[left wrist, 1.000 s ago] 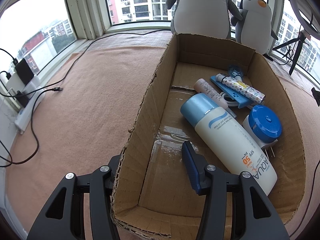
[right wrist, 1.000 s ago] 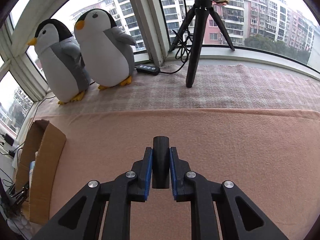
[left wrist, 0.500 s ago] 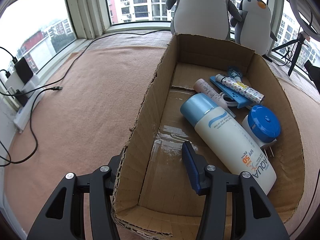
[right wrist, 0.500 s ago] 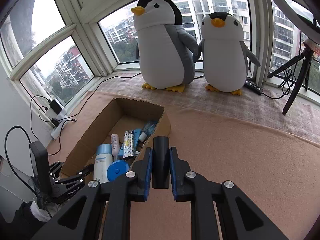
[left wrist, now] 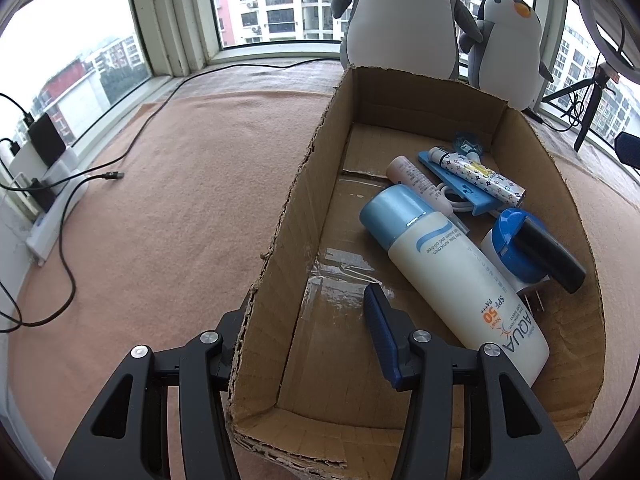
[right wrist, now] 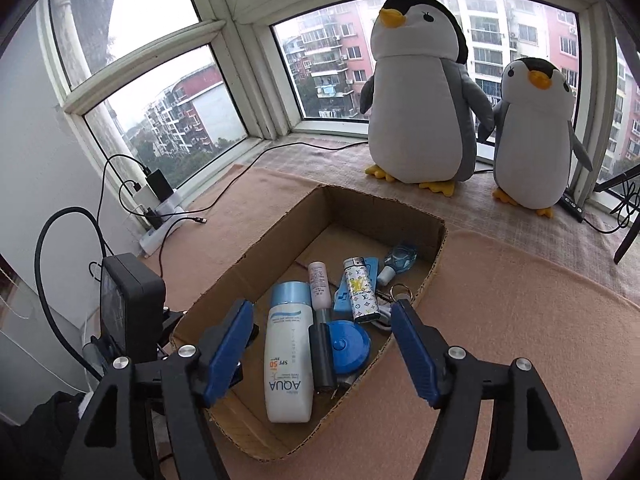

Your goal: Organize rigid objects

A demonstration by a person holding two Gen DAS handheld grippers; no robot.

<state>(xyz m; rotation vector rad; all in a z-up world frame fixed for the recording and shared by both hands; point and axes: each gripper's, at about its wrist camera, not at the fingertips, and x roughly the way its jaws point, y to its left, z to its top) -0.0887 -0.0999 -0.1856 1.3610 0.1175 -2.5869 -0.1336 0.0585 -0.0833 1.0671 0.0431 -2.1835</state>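
Two views: each is taken in turn.
Left wrist, box: the cardboard box [left wrist: 304, 184] fills the right of the frame, its near wall straddled by the spread left gripper [left wrist: 304, 320], seemingly to steady it.
Left wrist, writing: "AQUA" and "SPF 50" are read on the sunscreen bottle [left wrist: 452, 280].
Right wrist, tongs: the right gripper [right wrist: 322, 344] is seen released above the box, empty.
Right wrist, black tube: the black tube [right wrist: 322, 356] is laid low centre, across the blue lid [right wrist: 348, 346].
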